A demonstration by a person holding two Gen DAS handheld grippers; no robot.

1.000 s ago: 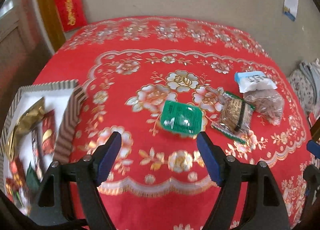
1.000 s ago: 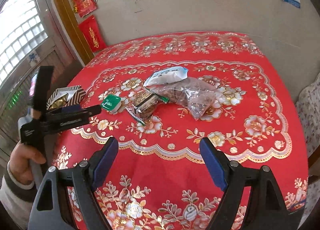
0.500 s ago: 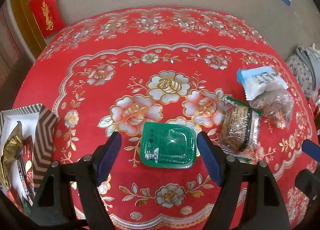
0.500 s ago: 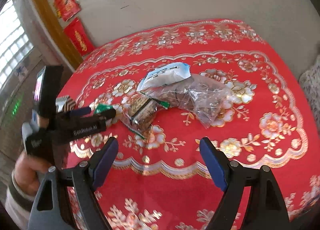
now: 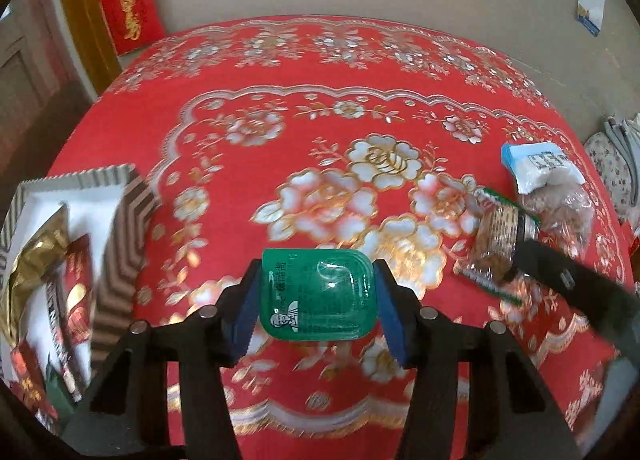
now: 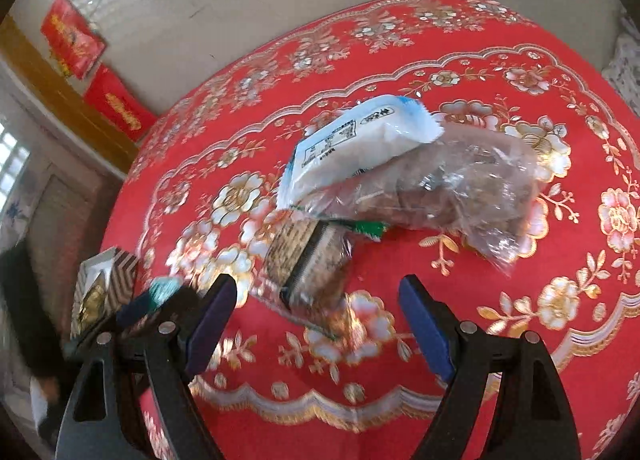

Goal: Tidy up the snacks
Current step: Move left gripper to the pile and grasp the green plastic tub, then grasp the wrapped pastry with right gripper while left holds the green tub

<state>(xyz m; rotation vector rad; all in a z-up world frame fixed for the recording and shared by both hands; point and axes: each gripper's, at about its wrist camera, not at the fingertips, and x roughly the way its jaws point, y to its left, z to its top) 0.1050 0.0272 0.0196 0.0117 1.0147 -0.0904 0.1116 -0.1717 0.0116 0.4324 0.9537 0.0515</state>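
My left gripper [image 5: 316, 300] is shut on a green snack cup [image 5: 318, 296], its blue pads against both sides. The cup also shows small at the left of the right wrist view [image 6: 164, 287]. My right gripper [image 6: 318, 324] is open and empty, just in front of a brown biscuit pack with a green edge [image 6: 310, 264], also in the left wrist view [image 5: 500, 236]. Behind that pack lie a clear bag of brown snacks [image 6: 448, 195] and a white and blue packet [image 6: 356, 143].
A striped box [image 5: 124, 215] holding several wrapped snacks stands at the table's left edge, also in the right wrist view [image 6: 116, 272]. The red flowered tablecloth [image 5: 320, 99] covers the round table. A wall stands behind it. A cushioned chair [image 5: 612, 167] is at the right.
My left gripper moved forward and closed on the green cup. My right gripper moved forward and down toward the biscuit pack, still open.
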